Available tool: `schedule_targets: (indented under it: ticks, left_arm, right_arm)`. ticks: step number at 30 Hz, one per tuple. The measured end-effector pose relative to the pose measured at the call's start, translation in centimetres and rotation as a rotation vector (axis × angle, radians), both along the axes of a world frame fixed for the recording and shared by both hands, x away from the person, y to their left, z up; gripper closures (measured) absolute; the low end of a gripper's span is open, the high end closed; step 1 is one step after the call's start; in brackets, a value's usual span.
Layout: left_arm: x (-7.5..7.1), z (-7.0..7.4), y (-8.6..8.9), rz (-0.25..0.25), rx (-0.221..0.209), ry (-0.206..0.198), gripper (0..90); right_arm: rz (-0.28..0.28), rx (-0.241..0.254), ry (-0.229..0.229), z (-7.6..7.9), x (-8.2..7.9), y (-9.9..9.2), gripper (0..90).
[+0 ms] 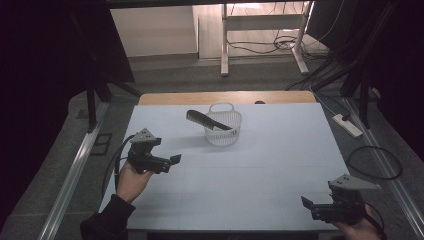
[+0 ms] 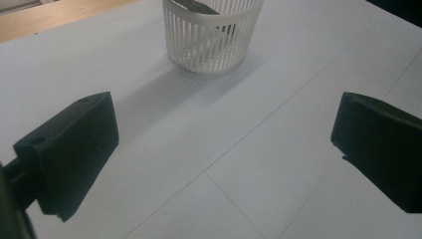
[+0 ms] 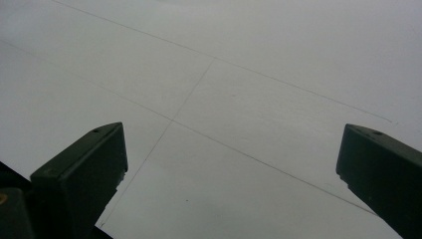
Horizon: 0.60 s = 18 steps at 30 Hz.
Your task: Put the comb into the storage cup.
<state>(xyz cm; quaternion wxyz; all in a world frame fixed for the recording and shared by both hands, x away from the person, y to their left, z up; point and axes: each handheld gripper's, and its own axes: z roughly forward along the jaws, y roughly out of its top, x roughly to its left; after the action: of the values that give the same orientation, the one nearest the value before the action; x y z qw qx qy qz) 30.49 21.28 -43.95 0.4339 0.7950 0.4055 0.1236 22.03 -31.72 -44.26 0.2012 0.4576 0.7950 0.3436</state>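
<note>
Tongs first: the left tongs (image 1: 176, 159) are spread wide with nothing between the jaws. They float just over the white surface (image 1: 260, 165), held by a hand (image 1: 131, 181) in a dark sleeve. The right tongs (image 1: 306, 204) are spread wide too, and nothing sits in them. They are low over the near corner of the surface, well apart from the left tongs.

Ahead of the left tongs, and a bit to the side, stands a small white basket (image 1: 223, 125). It is round, with thin slats all around its wall and a little loop handle at the back rim. A black comb (image 1: 207, 120) lies in it. The comb is long and dark, with fine teeth on one edge. It leans across the basket, one end down inside and the other end poking out over the rim, away from the right tongs. The basket is near the left tongs but not touching them, and far from the right tongs.

From the left tongs' own view, the basket (image 2: 213, 36) is close up and its shadow falls toward the jaws. You can see a dark bit of the comb (image 2: 198, 7) through the slats. From the right tongs' own view there is just the bare surface (image 3: 249, 99) with thin lines crossing it. The high view shows grey floor around the surface.
</note>
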Motion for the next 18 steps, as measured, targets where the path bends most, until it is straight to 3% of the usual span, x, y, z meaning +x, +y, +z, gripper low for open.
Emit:
schedule_targets:
  ticks: [18]
  left_arm:
    - [-2.0, 0.1, 1.2, 0.021, -0.026, -0.007, 0.0]
  right_arm:
    - [0.002, -0.004, 0.003, 0.0, 0.0, 0.0, 0.5]
